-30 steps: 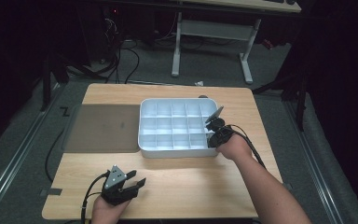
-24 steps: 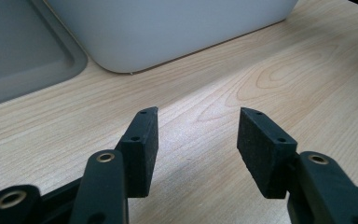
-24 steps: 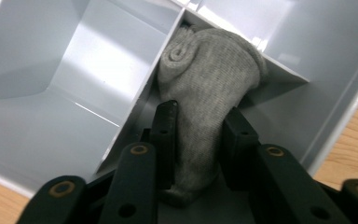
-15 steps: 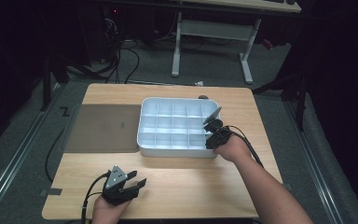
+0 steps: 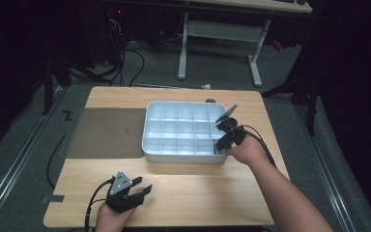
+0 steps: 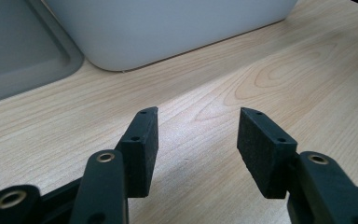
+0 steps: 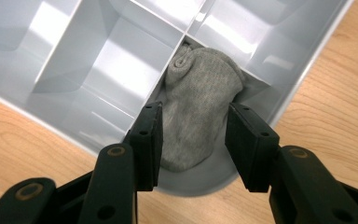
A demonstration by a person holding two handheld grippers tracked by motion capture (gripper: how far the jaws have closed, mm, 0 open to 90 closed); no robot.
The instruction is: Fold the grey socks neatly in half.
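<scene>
the right gripper (image 5: 223,135) sits over the lower right corner of the white divided tray (image 5: 183,155), right of centre in the high view. its jaws have just been opening and now stand spread; in the right gripper view a grey sock (image 7: 196,112) lies between them, and the pads do not press on it. the sock is tucked into the tray's corner compartment, bunched against the thin divider walls at its upper end, with the tray's rounded outer wall just below it. those dividers and the outer rim close it in on all sides.

the left gripper (image 5: 134,189) is low in the high view, near the bottom edge of the wooden table (image 5: 198,193), well apart from the tray. in the left gripper view its jaws are spread with bare wood between them; the tray's white outer wall (image 6: 168,28) fills the top of the frame and the corner of a grey mat (image 6: 18,51) sits at upper left.

in the high view the mat (image 5: 108,133) lies flat just left of the tray, touching or nearly touching its side. a small dark object (image 5: 210,101) rests just beyond the tray's far edge. a white-legged desk frame (image 5: 222,34) stands on the floor past the table.
</scene>
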